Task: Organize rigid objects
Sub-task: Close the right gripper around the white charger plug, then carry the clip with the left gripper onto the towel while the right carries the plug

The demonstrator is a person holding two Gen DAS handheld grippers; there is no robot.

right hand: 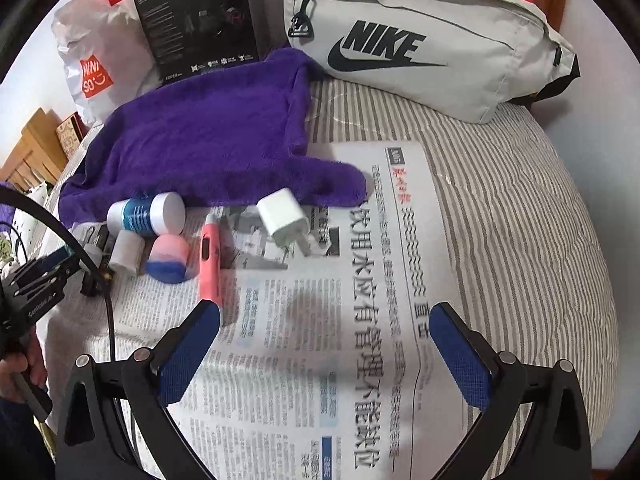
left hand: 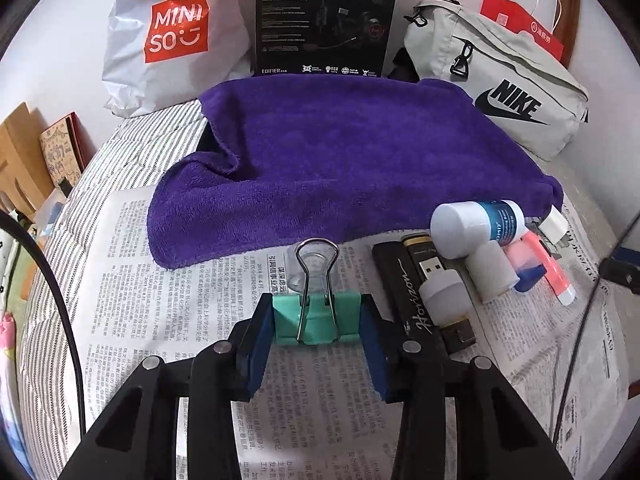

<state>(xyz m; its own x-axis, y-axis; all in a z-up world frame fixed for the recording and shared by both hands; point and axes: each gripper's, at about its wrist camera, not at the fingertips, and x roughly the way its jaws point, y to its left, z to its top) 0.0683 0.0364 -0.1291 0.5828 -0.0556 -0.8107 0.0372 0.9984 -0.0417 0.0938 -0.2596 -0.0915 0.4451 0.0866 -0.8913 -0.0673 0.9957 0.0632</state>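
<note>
My left gripper [left hand: 316, 320] is shut on a teal binder clip [left hand: 316, 318] with wire handles, held just above the newspaper [left hand: 160, 280]. To its right lie a black "Horizon" box [left hand: 404, 292], a USB stick with white cap [left hand: 440, 284], a white-and-blue bottle [left hand: 476, 224], a small white cylinder [left hand: 494, 272], a pink-blue sponge [left hand: 526, 266] and a pink pen [left hand: 554, 268]. My right gripper [right hand: 324, 344] is open and empty above the newspaper [right hand: 320, 340]. Ahead of it lie the pink pen [right hand: 210, 252], a white charger plug [right hand: 284, 218], the bottle [right hand: 146, 214] and the sponge [right hand: 168, 260].
A purple towel [left hand: 340, 160] lies behind the objects. A Nike bag [left hand: 500, 88], a black Edifier box [left hand: 324, 20] and a Miniso bag [left hand: 168, 36] stand at the back. The striped bed cover [right hand: 520, 220] drops off at the right. The left gripper body [right hand: 36, 284] shows at the left.
</note>
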